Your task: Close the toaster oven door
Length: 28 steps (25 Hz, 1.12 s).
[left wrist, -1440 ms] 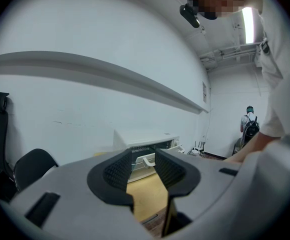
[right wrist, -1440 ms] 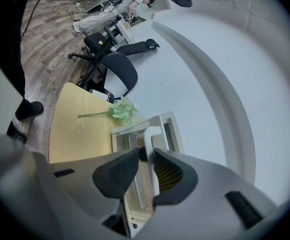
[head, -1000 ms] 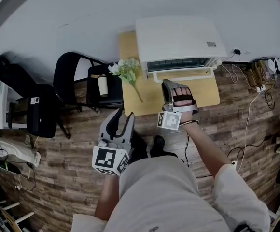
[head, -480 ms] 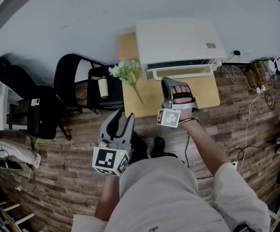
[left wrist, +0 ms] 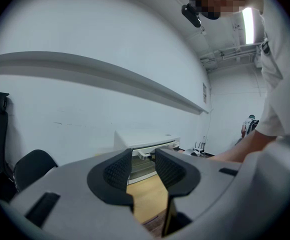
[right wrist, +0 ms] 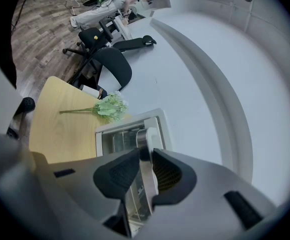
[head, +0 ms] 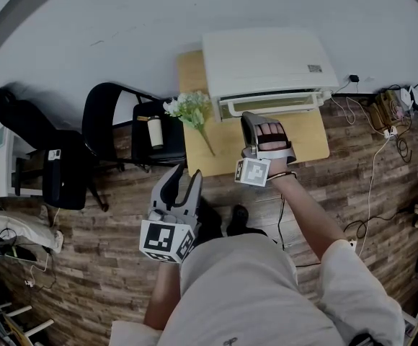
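The handle (right wrist: 146, 134) of the toaster oven's (head: 267, 60) nearly shut door (head: 303, 101), far on the wooden table (head: 306, 139), is pinched by the right gripper (head: 256, 121). The left gripper (head: 184, 180) is held spread, empty, nearer left.

White wall (head: 122, 20), wood-plank floor (head: 108, 215), black office chairs (head: 104, 121) beside a wooden table (head: 227, 153).

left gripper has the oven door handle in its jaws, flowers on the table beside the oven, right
No, the right gripper holds the door handle, per the right gripper view; the left gripper is empty. The flowers do lie beside the oven.
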Tool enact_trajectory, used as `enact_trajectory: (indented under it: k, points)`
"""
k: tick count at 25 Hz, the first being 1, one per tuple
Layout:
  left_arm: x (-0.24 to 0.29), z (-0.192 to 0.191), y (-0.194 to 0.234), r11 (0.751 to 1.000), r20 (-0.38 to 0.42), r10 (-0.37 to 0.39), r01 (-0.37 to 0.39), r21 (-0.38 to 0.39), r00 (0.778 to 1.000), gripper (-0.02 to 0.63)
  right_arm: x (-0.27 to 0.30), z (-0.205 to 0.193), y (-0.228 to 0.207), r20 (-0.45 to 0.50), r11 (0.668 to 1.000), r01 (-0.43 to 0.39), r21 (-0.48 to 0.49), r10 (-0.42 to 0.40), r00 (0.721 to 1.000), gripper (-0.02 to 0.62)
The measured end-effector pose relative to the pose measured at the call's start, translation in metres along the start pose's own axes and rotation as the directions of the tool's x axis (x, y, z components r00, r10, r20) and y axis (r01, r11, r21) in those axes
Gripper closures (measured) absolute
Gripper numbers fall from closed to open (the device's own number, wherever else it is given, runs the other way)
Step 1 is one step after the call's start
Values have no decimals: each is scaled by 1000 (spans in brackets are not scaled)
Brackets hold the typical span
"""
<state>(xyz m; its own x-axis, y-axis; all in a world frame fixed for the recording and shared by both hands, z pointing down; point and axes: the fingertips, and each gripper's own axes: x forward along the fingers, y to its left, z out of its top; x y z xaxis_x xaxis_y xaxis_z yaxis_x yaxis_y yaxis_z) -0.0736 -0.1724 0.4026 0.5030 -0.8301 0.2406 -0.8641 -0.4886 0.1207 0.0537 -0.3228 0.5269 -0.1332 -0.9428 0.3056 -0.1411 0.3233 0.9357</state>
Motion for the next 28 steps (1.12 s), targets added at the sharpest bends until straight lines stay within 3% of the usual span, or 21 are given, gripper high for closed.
enact_trajectory:
  k: [28]
  points:
    - [-1, 1, 0, 1000, -5, 4, -4, 0, 1000, 480, 12, 0, -8, 11, 1000, -1, -25, 1, 1000, 515]
